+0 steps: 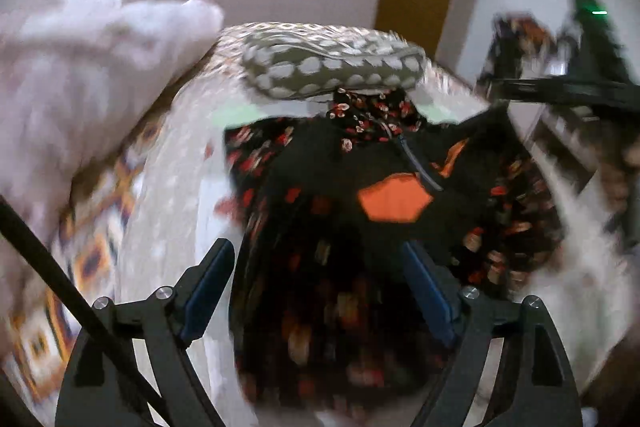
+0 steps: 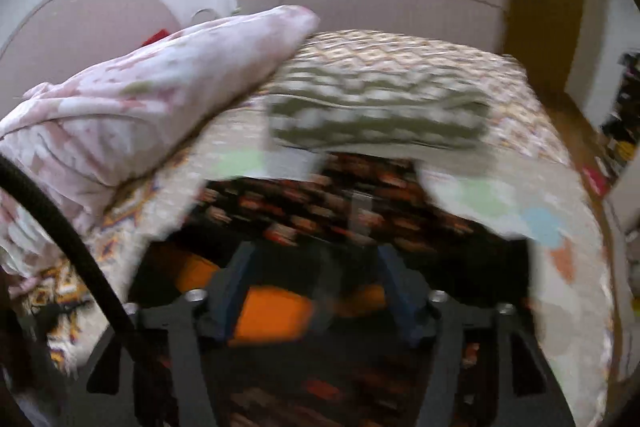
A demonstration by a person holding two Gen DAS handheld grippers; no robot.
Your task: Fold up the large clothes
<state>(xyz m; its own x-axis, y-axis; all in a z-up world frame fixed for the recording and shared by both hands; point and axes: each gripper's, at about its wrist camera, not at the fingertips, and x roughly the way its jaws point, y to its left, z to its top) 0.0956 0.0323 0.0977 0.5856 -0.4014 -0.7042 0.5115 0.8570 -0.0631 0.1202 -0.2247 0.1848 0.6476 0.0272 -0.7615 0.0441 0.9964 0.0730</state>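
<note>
I hold both grippers low and pointing forward, the left gripper [image 1: 318, 279] with its 2 fingers spread wide, the right gripper [image 2: 316, 287] likewise parted.

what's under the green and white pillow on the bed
The floral garment's top edge seems tucked under the pillow, with the patterned bedspread around it. Anything further beneath is covered.

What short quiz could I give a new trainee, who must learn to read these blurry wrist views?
1. True or false: the black floral garment with orange patches lies on the bed.
2. What sits beyond the garment? A) olive pillow with white spots B) laptop
3. Are the left gripper jaws open or shut?

Key: 1 true; 2 A; 3 open, with the garment between them.
</note>
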